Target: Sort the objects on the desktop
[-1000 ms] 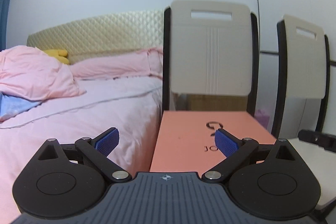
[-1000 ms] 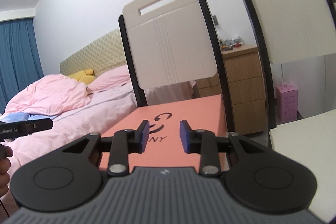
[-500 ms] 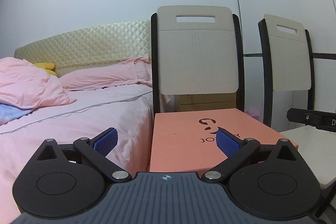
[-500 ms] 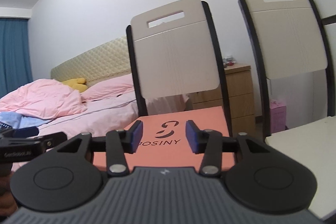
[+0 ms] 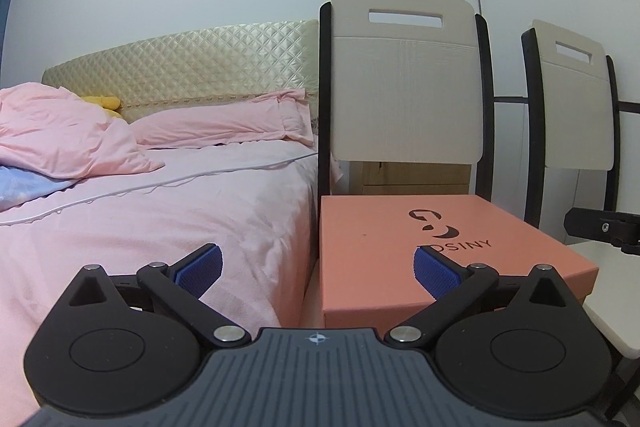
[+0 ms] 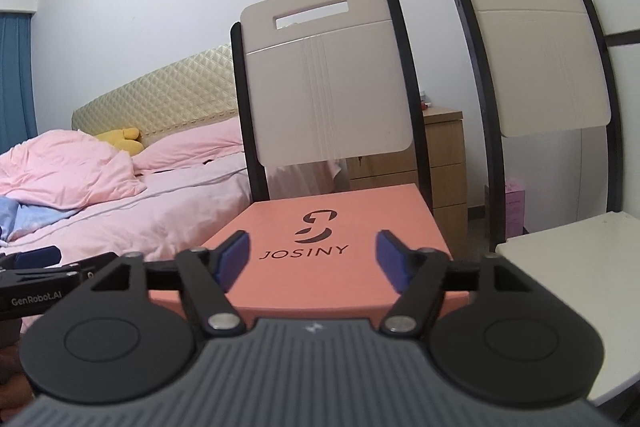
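A salmon-pink box [image 5: 432, 251] printed JOSINY sits on a chair seat, just ahead of both grippers; it also shows in the right wrist view [image 6: 332, 247]. My left gripper [image 5: 316, 267] is open and empty, held in front of the box's near left corner. My right gripper [image 6: 314, 255] is open and empty, its blue pads either side of the box's logo as seen from the camera, not touching it. The right gripper's side shows in the left wrist view [image 5: 604, 227] at the far right.
A beige chair back [image 5: 404, 83] rises behind the box. A second chair [image 6: 540, 59] with a pale seat [image 6: 576, 267] stands to the right. A bed with pink bedding [image 5: 140, 203] lies to the left. A wooden nightstand [image 6: 444, 163] stands behind.
Both grippers have drawn back and lowered, so more of the box and chairs shows. My right gripper's jaws have opened wider. My left gripper's jaws stay open.
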Available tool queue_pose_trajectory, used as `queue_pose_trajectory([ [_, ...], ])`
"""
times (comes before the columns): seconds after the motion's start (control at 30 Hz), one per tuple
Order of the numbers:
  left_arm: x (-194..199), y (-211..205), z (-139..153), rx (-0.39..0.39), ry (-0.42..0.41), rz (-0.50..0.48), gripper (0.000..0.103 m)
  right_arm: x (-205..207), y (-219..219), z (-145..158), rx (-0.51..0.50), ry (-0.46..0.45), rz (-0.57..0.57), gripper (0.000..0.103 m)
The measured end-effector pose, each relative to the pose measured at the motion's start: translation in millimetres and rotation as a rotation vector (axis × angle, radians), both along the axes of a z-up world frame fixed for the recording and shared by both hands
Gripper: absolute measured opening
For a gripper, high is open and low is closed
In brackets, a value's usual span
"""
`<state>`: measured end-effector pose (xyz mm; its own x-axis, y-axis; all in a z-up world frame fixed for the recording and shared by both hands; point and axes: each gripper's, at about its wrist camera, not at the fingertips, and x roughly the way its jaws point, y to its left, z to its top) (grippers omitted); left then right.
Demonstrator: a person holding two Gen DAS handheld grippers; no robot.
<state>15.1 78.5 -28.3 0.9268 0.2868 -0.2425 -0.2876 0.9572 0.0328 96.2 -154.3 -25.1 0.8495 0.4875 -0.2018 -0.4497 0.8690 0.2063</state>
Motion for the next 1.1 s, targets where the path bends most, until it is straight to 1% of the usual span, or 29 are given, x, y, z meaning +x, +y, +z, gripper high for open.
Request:
queue_pose_trajectory([
  [0.13, 2, -1, -1, 0.004, 0.010, 0.000, 0.103, -1, 1, -1, -0.007, -0.013, -0.005, 0.090],
  [0.17, 2, -1, -1, 0.006, 0.009, -0.001, 0.103, -2, 1, -1, -0.008, -0.014, -0.008, 0.091],
  [0.23, 2, -2, -1, 0.006, 0.009, -0.002, 0.103, -3, -1, -2, -0.008, -0.017, -0.017, 0.098],
  [0.47, 0, -1, -1, 0.009, 0.003, 0.001, 0.103, -8, -2, 3, -0.024, -0.042, -0.032, 0.099],
  [0.53, -1, -1, -1, 0.010, 0.002, 0.001, 0.103, -9, -3, 4, -0.024, -0.052, -0.033, 0.103],
  [0.73, -1, -3, 0, 0.011, 0.003, -0.005, 0.103, -12, -4, 7, -0.027, -0.070, -0.038, 0.103],
  [1.1, 2, -3, -1, 0.008, 0.024, 0.006, 0.103, -15, -5, 7, -0.035, -0.067, -0.048, 0.103],
])
